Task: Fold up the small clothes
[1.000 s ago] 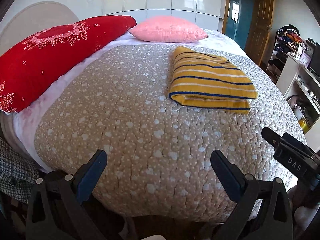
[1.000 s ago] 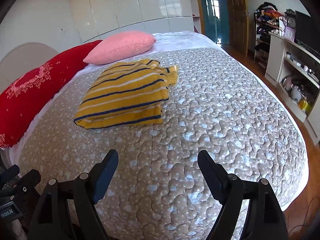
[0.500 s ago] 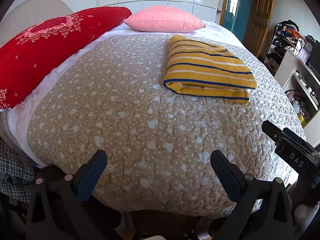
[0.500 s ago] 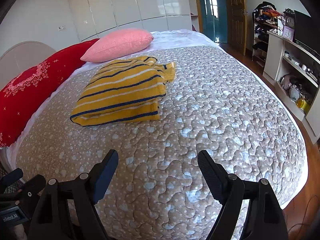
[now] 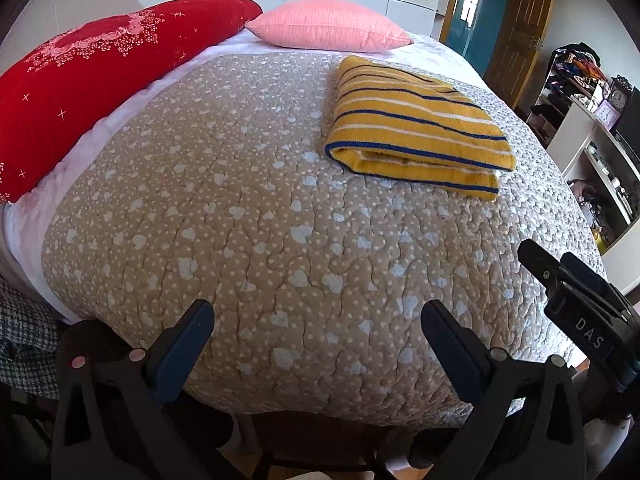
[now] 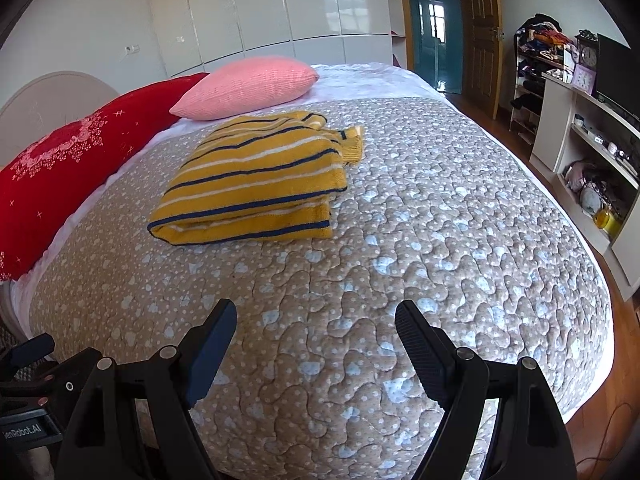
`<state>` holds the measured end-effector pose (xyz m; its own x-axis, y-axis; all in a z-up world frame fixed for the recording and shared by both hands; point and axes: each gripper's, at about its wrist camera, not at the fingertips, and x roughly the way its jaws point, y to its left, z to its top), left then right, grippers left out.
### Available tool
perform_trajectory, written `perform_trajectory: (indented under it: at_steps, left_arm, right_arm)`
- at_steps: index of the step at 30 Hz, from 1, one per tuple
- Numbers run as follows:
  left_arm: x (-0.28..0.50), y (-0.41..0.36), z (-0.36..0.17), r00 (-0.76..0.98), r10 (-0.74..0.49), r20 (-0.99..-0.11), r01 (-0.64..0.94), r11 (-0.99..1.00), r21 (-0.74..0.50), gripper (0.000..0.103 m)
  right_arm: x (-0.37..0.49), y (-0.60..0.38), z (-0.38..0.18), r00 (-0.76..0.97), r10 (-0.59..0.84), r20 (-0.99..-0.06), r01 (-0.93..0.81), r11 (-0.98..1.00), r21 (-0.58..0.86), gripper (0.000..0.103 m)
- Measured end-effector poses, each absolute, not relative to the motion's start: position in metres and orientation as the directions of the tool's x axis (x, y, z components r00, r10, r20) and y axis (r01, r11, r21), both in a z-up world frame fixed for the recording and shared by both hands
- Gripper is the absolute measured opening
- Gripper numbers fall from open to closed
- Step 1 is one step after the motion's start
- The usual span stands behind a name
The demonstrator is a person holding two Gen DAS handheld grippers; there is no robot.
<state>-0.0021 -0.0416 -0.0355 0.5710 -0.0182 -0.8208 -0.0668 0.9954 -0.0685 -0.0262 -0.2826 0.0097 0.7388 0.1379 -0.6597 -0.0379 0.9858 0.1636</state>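
A yellow sweater with blue and white stripes (image 5: 416,128) lies folded into a flat rectangle on the beige quilted bedspread (image 5: 256,216). It also shows in the right wrist view (image 6: 256,184), with a cuff sticking out at its far right. My left gripper (image 5: 318,332) is open and empty above the near edge of the bed, well short of the sweater. My right gripper (image 6: 316,332) is open and empty too, over the near part of the quilt (image 6: 440,240). The right gripper's body shows at the right of the left wrist view (image 5: 580,304).
A long red pillow (image 5: 88,76) and a pink pillow (image 5: 328,24) lie at the head of the bed. White shelves with clutter (image 6: 592,152) stand along the right wall. Wood floor (image 6: 616,368) runs beside the bed. A checked cloth (image 5: 24,344) shows at lower left.
Both grippers have drawn back and risen a little, so the bed and the folded sweater sit lower and farther in view. The sweater has not moved. Both jaws stay open.
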Motion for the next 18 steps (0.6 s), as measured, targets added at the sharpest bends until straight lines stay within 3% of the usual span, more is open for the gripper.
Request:
perform_trajectory:
  at_steps: [18]
  left_arm:
    - [0.0010, -0.0387, -0.0403, 0.556, -0.027, -0.831, -0.072, 0.994, -0.081, 0.103]
  right_arm:
    - [-0.0303, -0.2745, 0.0125, 0.752, 0.149, -0.643, -0.063, 0.986, 0.154, 0.086]
